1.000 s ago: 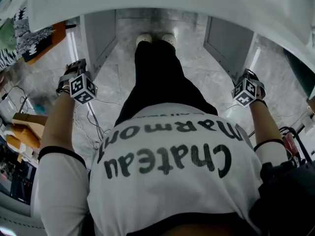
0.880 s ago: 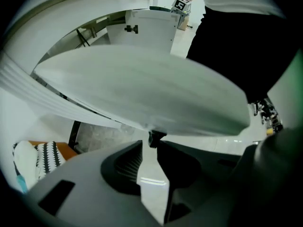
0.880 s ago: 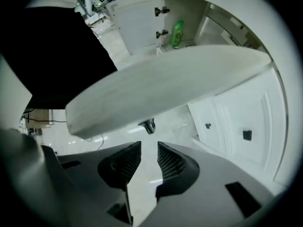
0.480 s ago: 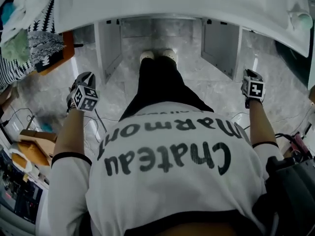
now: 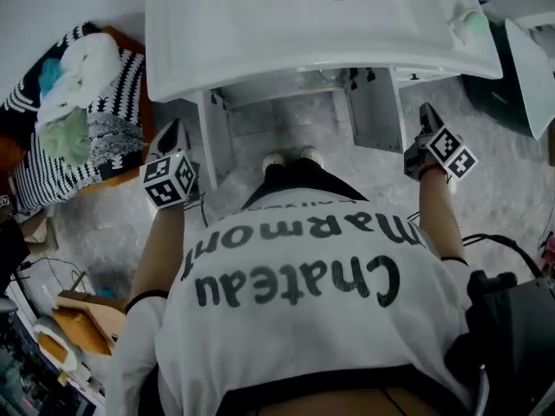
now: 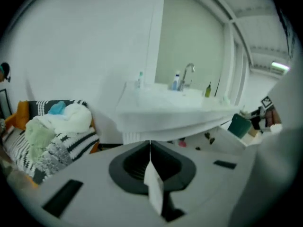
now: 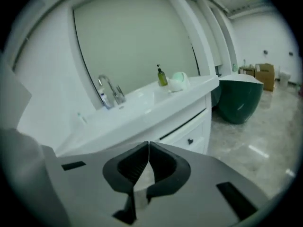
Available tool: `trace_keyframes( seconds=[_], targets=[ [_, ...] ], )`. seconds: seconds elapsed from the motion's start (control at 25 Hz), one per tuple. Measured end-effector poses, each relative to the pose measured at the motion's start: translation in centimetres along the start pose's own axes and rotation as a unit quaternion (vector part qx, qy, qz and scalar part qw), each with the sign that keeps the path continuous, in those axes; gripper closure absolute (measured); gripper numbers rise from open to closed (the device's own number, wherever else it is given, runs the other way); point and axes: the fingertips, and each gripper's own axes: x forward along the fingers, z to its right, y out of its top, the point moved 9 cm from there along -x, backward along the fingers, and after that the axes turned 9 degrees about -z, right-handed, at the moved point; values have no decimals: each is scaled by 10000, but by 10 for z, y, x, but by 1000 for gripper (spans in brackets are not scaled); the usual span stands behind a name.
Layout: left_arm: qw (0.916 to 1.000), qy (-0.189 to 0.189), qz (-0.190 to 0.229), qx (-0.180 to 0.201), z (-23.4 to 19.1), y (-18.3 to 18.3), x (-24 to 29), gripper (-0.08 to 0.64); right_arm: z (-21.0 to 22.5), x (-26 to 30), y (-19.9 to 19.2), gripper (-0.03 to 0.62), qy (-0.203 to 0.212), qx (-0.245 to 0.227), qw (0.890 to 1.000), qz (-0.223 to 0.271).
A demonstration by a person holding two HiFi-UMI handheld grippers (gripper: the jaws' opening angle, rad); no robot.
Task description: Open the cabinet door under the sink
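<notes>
1. Step in hand: both flat white cabinet doors under the white rectangular ceramic sink (image 5: 260, 59) stood swung outward, the left door (image 5: 215, 141) and the right door (image 5: 377, 111), with an open gap between them. I judged the opening step done, or at its very tail.
2. Position: the person stood square to the vanity with their feet on the grey marble floor (image 5: 486, 189) between the two doors. The doors hung directly below the basin's front edge.
3. Left gripper (image 5: 171, 137): it was held up beside the left door and looked clear of it. Its own view pointed at the sink front from a distance. Its jaws had just been closing and met tip to tip (image 6: 150, 148), with nothing between them.
4. Right gripper (image 5: 427, 120): it sat just beside the right door's outer edge. Its own view showed the vanity front and chrome tap (image 7: 108, 92) well off, so I saw no contact. Its jaws had also just been closing and were pressed together (image 7: 148, 148), empty.
5. Next move, my call: nothing needed gripping. If either door needed more swing, the jaws would have to part first and then take that door's free edge. Otherwise both hands could back away.
</notes>
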Motion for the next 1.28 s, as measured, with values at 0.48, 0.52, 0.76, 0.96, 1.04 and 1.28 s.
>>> trace_keyframes(
  seconds=[0.48, 0.52, 0.76, 0.96, 1.04, 1.28],
  targets=[
    [9615, -2121, 1299, 1172, 146, 97, -70, 548, -163, -54, 30, 580, 2202, -1145, 9681, 333],
    [9615, -2180, 1312, 1034, 150, 97, -74, 548, -170, -59, 31, 581, 2311, -1300, 9635, 357],
    [9646, -2176, 1382, 558, 176, 82, -99, 548, -181, -95, 18, 581, 2732, -1932, 9420, 262],
    [9681, -2092, 1305, 444, 207, 53, -123, 548, -167, -117, -1, 581, 2852, -2105, 9350, 134],
    [9677, -2088, 1361, 385, 215, 42, -132, 548, -164, -123, -13, 581, 2894, -2217, 9311, 111],
    [9684, -2001, 1396, 518, 220, 21, -155, 548, -164, -135, -40, 581, 2972, -2565, 9197, 8]
  ],
)
